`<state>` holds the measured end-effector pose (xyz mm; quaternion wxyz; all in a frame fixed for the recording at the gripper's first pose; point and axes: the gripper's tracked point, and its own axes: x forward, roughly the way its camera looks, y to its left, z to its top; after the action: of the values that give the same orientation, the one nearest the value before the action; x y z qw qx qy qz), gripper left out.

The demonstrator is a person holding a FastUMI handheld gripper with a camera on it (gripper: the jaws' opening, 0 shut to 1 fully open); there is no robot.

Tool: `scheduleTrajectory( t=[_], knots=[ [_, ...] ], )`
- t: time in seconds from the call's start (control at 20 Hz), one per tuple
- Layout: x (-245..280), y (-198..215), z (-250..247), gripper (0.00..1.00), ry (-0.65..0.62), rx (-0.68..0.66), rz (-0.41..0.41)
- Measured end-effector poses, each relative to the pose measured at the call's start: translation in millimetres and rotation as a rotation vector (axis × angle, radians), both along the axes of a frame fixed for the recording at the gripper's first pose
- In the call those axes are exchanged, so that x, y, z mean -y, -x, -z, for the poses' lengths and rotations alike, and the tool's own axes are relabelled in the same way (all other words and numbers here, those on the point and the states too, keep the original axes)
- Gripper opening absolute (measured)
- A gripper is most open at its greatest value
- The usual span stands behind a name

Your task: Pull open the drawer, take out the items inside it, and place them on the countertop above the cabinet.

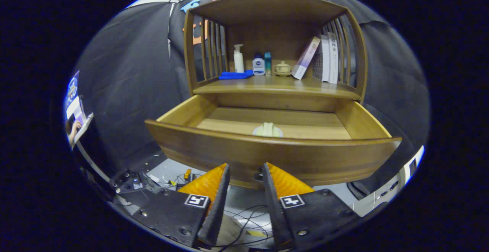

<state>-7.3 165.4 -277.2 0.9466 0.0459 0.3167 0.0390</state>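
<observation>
The wooden drawer stands pulled out from the cabinet, its front panel just ahead of my fingertips. Inside it, near the front wall, lies a pale, light-green item, partly hidden by the drawer front. My gripper is open, its fingers apart and level with the lower edge of the drawer front, with a small knob showing by the right fingertip. Nothing is held between the fingers. Above the drawer runs the countertop.
On the countertop stand a folded blue cloth, a white pump bottle, a small white bottle, a teal bottle, a lidded cup and leaning books. Cables lie on the floor below.
</observation>
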Motion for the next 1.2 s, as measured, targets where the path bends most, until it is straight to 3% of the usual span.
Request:
scheduleTrajectory(
  t=[0.15, 0.2, 0.4, 0.65, 1.2],
  knots=[
    [-2.1, -14.7, -23.0, 0.76, 0.002, -0.004, -0.034],
    [-2.4, -21.3, -29.3, 0.77, -0.001, -0.004, -0.046],
    [7.7, -53.4, -36.9, 0.77, 0.007, -0.044, -0.055],
    [19.7, -83.3, -10.6, 0.77, -0.074, -0.227, -0.029],
    [38.5, -132.3, 32.0, 0.71, -0.024, -0.448, -0.029]
  ],
)
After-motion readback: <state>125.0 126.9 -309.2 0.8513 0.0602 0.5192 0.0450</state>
